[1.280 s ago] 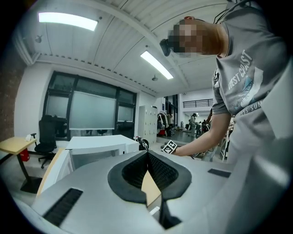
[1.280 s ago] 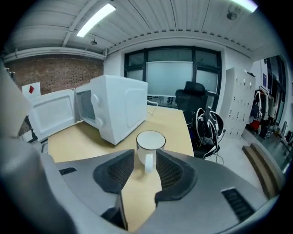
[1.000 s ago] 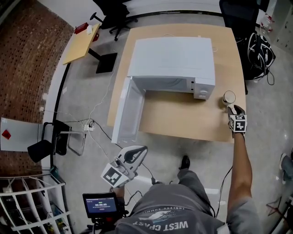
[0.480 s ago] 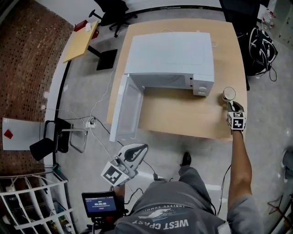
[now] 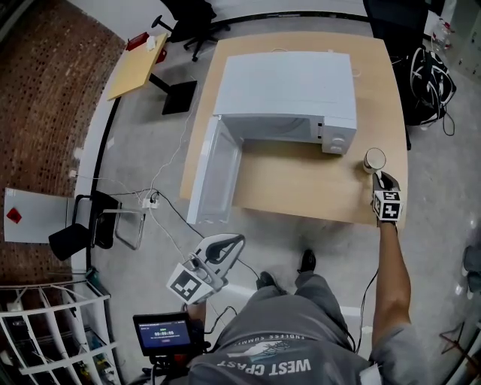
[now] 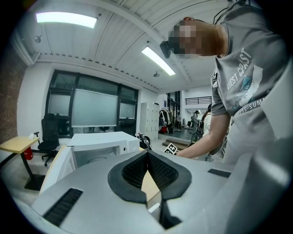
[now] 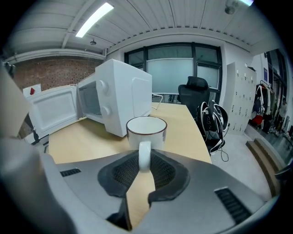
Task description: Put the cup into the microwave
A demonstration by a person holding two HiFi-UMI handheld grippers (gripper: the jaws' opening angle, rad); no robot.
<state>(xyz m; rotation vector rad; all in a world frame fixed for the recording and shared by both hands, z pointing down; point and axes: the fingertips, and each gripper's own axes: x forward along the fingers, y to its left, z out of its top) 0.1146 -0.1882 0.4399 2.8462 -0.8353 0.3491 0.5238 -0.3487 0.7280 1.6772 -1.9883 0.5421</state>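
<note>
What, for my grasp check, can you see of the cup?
The white cup has a dark rim and a loop handle, looks ceramic and, as far as shows, empty. It stands upright on the wooden table beside the open microwave. Its handle faces the right gripper, whose jaws have just been closing and now press on it.

I am working in an office-style workroom: swivel chairs (image 5: 184,19) are standing near wooden desks (image 5: 301,188), lockers (image 7: 234,98) are lining one wall, and strip lights (image 7: 94,19) are glowing overhead, opposite a brick wall (image 5: 45,90).
</note>
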